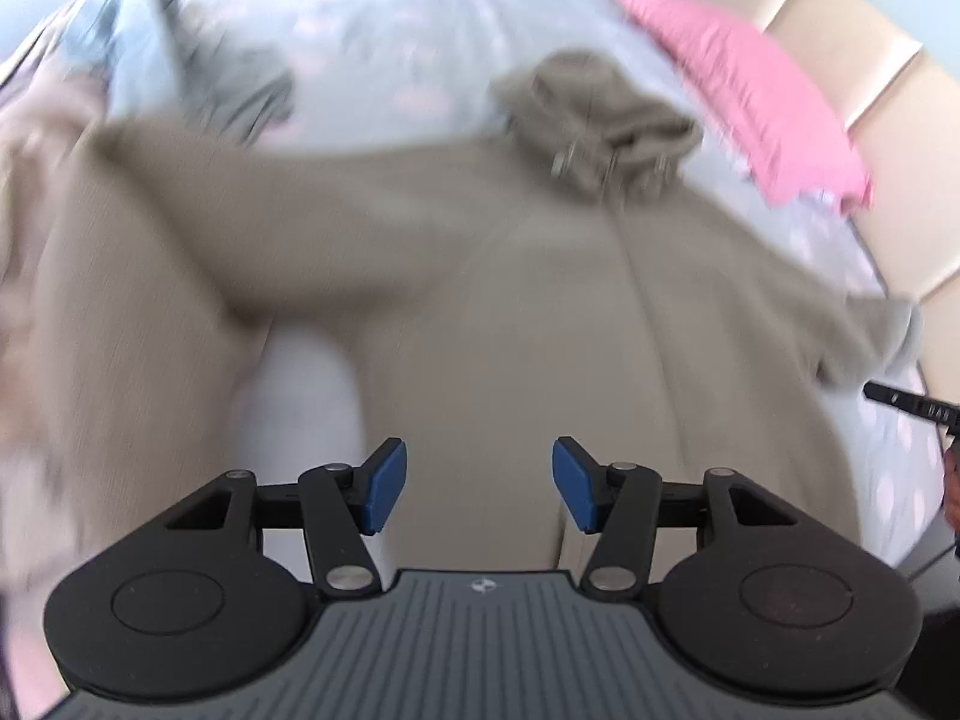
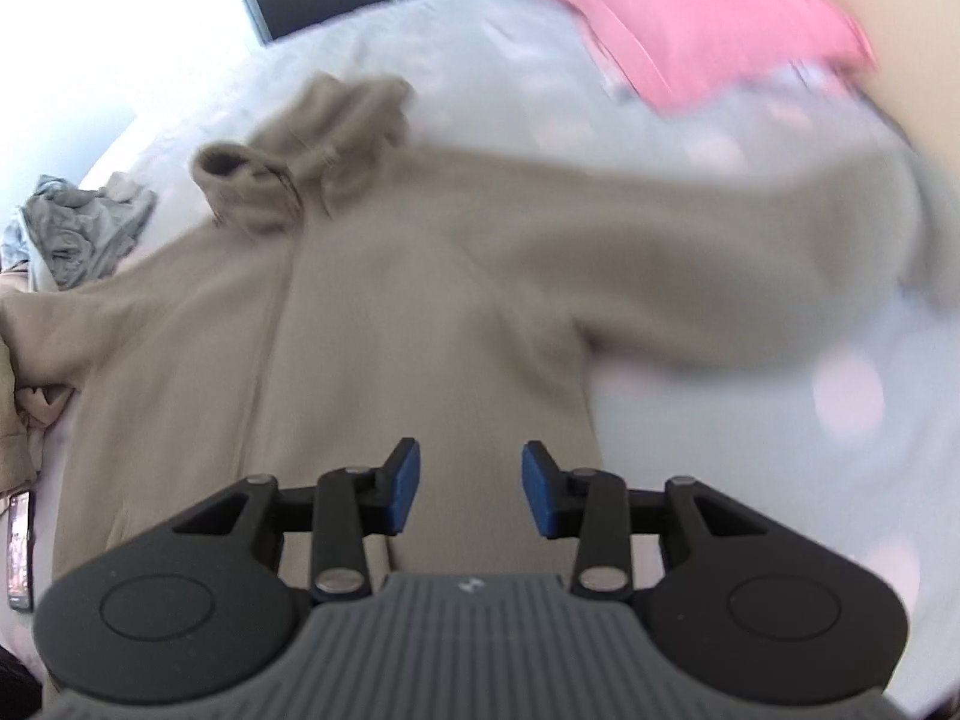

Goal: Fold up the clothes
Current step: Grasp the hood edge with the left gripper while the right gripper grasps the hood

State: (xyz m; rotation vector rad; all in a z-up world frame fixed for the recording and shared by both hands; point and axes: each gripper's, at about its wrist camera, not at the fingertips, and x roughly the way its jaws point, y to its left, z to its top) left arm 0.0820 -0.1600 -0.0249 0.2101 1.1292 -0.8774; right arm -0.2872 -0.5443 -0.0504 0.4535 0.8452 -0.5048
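A beige hoodie [image 1: 480, 276] lies spread on the bed, front up, with its hood [image 1: 600, 114] bunched at the far end and both sleeves stretched out sideways. My left gripper [image 1: 479, 489] hovers open above the lower body of the hoodie, nothing between its blue pads. From the right wrist the same hoodie [image 2: 390, 312] fills the middle of the view, hood [image 2: 312, 138] to the upper left, one sleeve [image 2: 750, 264] reaching right. My right gripper [image 2: 471, 495] is open over the hem area, holding nothing. Both views are motion-blurred.
A pink pillow [image 1: 762, 96] lies by the cream headboard [image 1: 852, 60]. Crumpled grey clothes [image 1: 198, 66] sit at the far left of the pale patterned bedsheet [image 1: 390, 30]. A phone [image 2: 19, 549] rests at the left edge in the right wrist view. The other gripper's black tip [image 1: 912, 405] shows at the right.
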